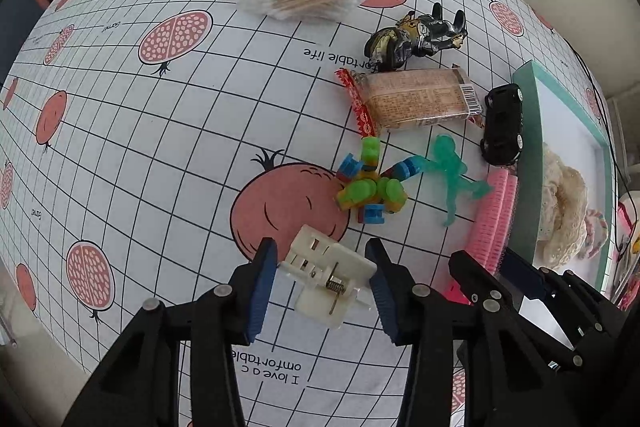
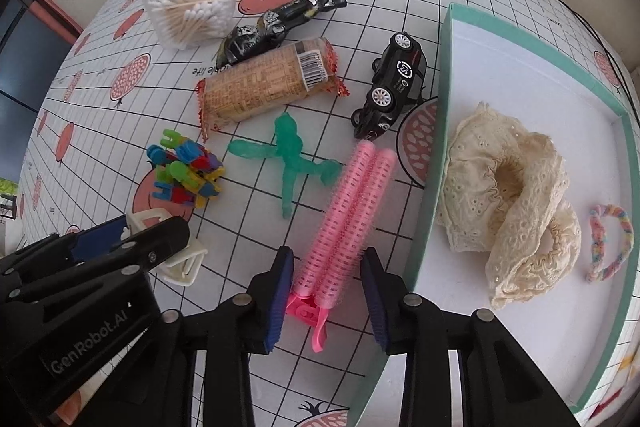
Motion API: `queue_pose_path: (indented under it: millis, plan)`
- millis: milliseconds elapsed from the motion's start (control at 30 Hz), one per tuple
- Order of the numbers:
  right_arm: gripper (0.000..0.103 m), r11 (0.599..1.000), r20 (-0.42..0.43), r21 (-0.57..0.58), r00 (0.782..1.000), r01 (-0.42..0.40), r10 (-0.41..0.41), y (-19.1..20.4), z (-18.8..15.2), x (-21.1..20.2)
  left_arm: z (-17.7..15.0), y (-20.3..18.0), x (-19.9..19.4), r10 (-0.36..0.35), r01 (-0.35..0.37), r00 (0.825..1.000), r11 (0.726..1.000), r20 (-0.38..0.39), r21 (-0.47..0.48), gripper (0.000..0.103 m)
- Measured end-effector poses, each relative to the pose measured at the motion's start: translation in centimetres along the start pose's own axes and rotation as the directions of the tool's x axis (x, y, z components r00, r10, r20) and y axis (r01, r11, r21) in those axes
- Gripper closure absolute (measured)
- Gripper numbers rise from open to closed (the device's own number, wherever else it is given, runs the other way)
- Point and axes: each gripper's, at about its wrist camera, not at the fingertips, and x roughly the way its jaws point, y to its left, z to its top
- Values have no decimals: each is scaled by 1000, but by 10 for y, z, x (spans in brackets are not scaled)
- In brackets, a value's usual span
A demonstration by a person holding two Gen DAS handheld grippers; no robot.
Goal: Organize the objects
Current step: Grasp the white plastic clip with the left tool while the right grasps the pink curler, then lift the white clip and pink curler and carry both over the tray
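Beside teal box (image 2: 430,187), pink hair roller (image 2: 348,211), green figure (image 2: 290,155), toy car (image 2: 390,87)

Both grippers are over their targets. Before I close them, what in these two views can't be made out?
- White clip, left wrist view: whether the left gripper's pads touch it.
- White clip, right wrist view: mostly hidden behind the left gripper.
- Pink hair roller, left wrist view: near end hidden by the right gripper.
- Teal box: near and far-right edges cut off by the frame.
- Snack pack: print too small to read.

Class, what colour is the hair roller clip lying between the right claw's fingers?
Pink hair roller clip; clearest in the right wrist view.
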Motion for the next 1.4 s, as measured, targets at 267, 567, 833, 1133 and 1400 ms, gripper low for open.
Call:
queue_pose_path:
  millis: [267,567,833,1133,1400]
  plan:
    - [65,999,13,-29,1000,20,-19,3,-1,0,3,1,2,15,-15,1000,1000,4,-25,56]
    - [67,998,17,-57,1000,20,-19,4,-2,-1,7,5,3,25,-25,1000,998,2,-51,59]
    - [70,997,14,-79,1000,7,-6,3,0,-1,12,10,-2,16,-16,1000,997,7,-73,65]
    - [70,995,46,-95,999,-7,12,3,3,-20,22,17,-30,-3,10,997,995,74,-101,65]
    - [70,994,138,-102,989,-32,46,-11,15,-56,8,18,-77,-27,51,977,993,209,-106,65]
